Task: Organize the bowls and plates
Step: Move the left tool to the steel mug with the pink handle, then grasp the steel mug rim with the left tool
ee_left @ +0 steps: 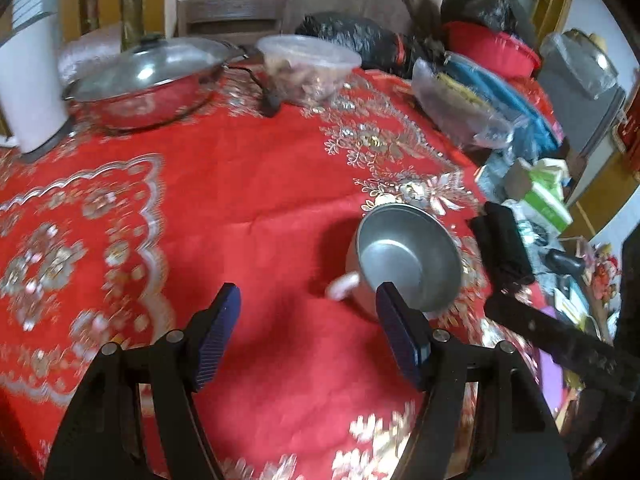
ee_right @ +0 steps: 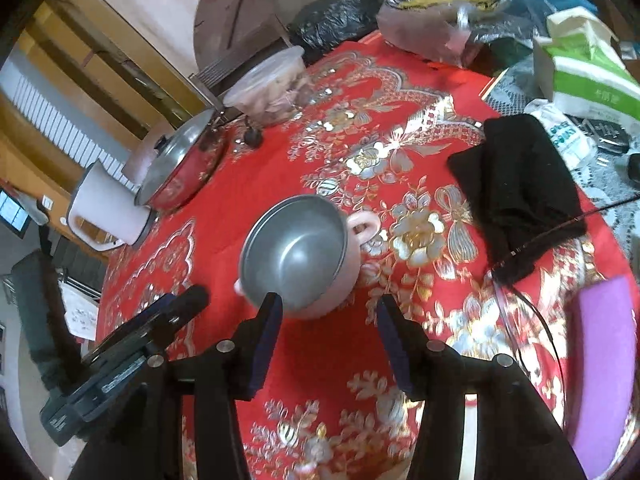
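— Where does the bowl (ee_right: 298, 256) sit?

— On the red embroidered tablecloth (ee_left: 248, 184), toward the table's right edge in the left wrist view. It is pink outside with a grey metal lining and small loop handles (ee_right: 364, 228) on its sides. It stands upright and looks empty.

— And the grippers?

— The left gripper (ee_left: 310, 336) has its fingers spread wide with nothing between them. Its right finger (ee_left: 400, 336) overlaps the bowl's near rim in the picture; whether it touches the bowl cannot be told. Its left finger stands over bare cloth, well apart from the bowl.

— The right one?

— The right gripper (ee_right: 326, 344) is also spread wide and empty. Its left finger (ee_right: 266, 344) overlaps the bowl's near side in that view, contact again unclear; the other finger is over the cloth beside the bowl.

— What lies around it?

— A folded black cloth (ee_right: 516, 196) lies near the bowl, toward the right edge. At the far edge stand a steel pot with a glass lid (ee_left: 148, 80), a clear plastic lidded container (ee_left: 308, 64) and, at the far left, a white kettle (ee_left: 28, 92). A black plug (ee_left: 270, 106) lies between pot and container. Beyond the right edge are plastic bags (ee_left: 460, 104) and a green-and-white carton (ee_right: 588, 76). A purple block (ee_right: 604, 364) shows near the table's near right edge in the right wrist view.
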